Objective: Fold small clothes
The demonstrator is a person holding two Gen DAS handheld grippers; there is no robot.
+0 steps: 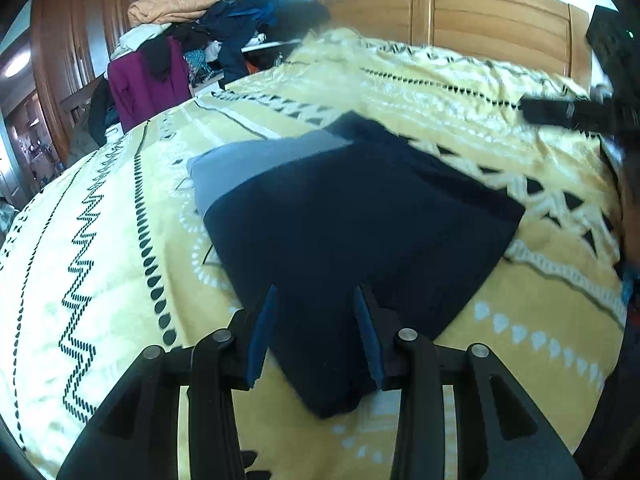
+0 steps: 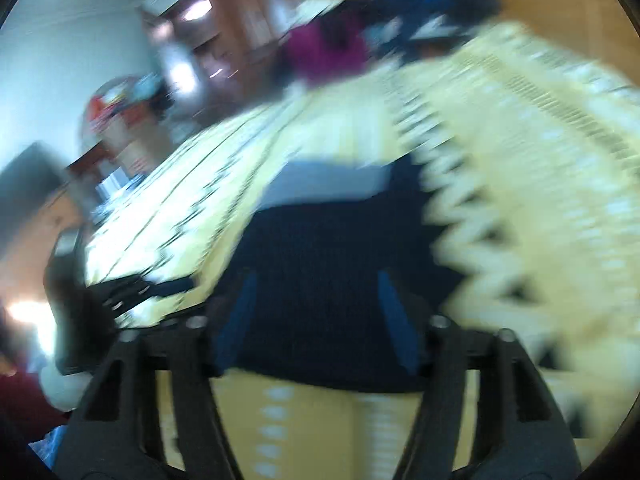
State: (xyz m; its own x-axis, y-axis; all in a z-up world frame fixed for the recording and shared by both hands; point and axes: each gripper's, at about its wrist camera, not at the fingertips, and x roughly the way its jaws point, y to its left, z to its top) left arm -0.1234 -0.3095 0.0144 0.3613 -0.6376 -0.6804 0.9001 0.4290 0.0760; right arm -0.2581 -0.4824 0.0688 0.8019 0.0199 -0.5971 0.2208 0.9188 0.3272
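Observation:
A dark navy garment (image 1: 360,216) lies folded flat on the yellow patterned bedspread (image 1: 120,248), with a grey-blue part (image 1: 248,168) showing at its far left. My left gripper (image 1: 316,290) is open, and the garment's near corner lies between its blue-padded fingers. The right wrist view is blurred by motion. There my right gripper (image 2: 316,276) is open wide over the near edge of the navy garment (image 2: 332,248). The right gripper also shows as a blurred black shape (image 1: 560,114) at the right of the left wrist view.
A pile of clothes (image 1: 192,20) and a purple garment (image 1: 148,80) stand past the bed's far left side. A wooden headboard (image 1: 460,12) closes the far end, and wooden wardrobes (image 1: 72,32) line the left wall. The bedspread stretches on all around the garment.

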